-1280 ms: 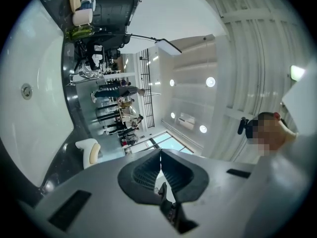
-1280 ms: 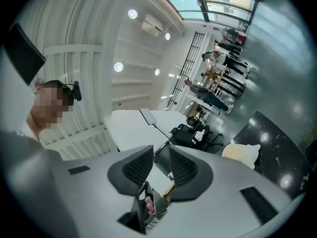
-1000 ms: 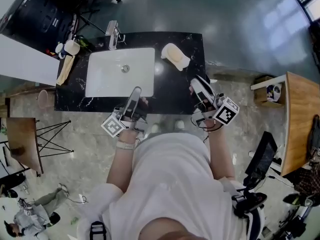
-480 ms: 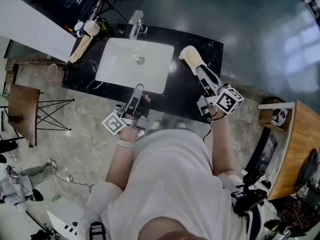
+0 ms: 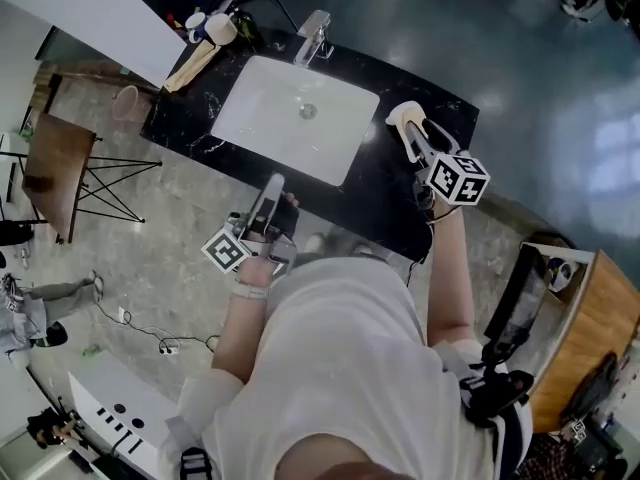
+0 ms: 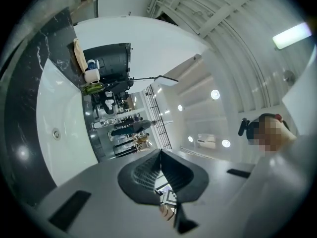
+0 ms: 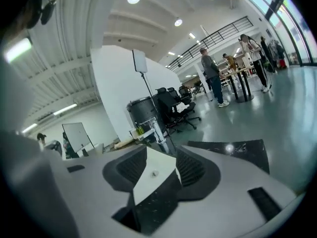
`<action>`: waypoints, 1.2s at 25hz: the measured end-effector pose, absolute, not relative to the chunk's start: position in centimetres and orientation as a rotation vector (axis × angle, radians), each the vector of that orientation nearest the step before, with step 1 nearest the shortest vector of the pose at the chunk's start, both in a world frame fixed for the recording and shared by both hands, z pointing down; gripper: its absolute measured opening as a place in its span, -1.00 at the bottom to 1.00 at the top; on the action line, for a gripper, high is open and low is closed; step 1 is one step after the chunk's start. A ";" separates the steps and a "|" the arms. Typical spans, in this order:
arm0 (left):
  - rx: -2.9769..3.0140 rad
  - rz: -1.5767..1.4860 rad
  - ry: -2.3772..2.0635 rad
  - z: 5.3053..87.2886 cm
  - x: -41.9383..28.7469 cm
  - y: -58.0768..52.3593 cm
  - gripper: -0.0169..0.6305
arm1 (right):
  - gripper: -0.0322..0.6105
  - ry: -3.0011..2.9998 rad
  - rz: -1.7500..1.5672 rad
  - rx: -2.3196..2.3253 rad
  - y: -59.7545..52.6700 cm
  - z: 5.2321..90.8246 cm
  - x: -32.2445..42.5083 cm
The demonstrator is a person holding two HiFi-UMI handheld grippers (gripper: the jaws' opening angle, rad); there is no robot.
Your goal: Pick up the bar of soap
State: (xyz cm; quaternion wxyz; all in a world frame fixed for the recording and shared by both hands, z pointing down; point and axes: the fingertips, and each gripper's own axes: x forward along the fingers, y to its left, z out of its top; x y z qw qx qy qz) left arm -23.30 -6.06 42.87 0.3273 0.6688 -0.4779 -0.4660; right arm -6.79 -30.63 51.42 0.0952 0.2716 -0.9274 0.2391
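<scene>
In surface (image 5: 380,193), sink (image 5: 262,118) left of centre. Behind sink, faucet (image 5: 314,34) at far edge. Right of sink, bar of soap (image 5: 401,118) on surface. Left of sink, towel (image 5: 190,66) on surface, cup (image 5: 220,28) behind towel.

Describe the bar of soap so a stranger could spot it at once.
Find the black marble counter with the white sink set in it. The bar of soap lies on the dark stone to the person's right of the sink. It is the only pale cream, oblong lump there; the beige cloth lies at the opposite end.
</scene>
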 end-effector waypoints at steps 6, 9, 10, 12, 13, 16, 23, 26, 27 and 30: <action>1.697 -1.253 -1.334 43.6 -24.3 -5.0 -0.92 | -0.26 -2.560 0.519 0.824 -33.5 56.1 -7.5; 1.672 -1.271 -1.367 44.1 -24.6 -4.7 -0.92 | -0.22 -2.478 0.447 0.839 -34.6 58.1 -7.2; 1.666 -1.275 -1.375 44.2 -24.7 -4.5 -0.92 | -0.21 -2.456 0.432 0.843 -34.9 58.6 -7.0; 1.656 -1.281 -1.387 44.4 -24.9 -4.4 -0.92 | -0.20 -2.422 0.428 0.847 -35.5 59.5 -6.6; 1.652 -1.285 -1.393 44.4 -25.1 -4.4 -0.92 | -0.19 -2.410 0.433 0.846 -35.8 59.8 -6.5; 1.645 -1.294 -1.406 44.4 -25.4 -4.4 -0.92 | -0.17 -2.391 0.449 0.822 -36.4 60.6 -6.8; 1.625 -1.292 -1.429 44.9 -26.0 -4.0 -0.92 | -0.11 -2.325 0.452 0.750 -36.3 62.7 -7.4; 1.626 -1.294 -1.430 45.0 -26.2 -4.2 -0.92 | -0.11 -2.281 0.405 0.729 -36.3 63.0 -7.4; 1.627 -1.293 -1.429 45.0 -26.2 -4.2 -0.92 | -0.11 -2.272 0.400 0.725 -36.3 63.1 -7.5; 1.629 -1.290 -1.426 45.0 -26.1 -4.2 -0.92 | -0.11 -2.254 0.432 0.701 -36.2 63.3 -7.5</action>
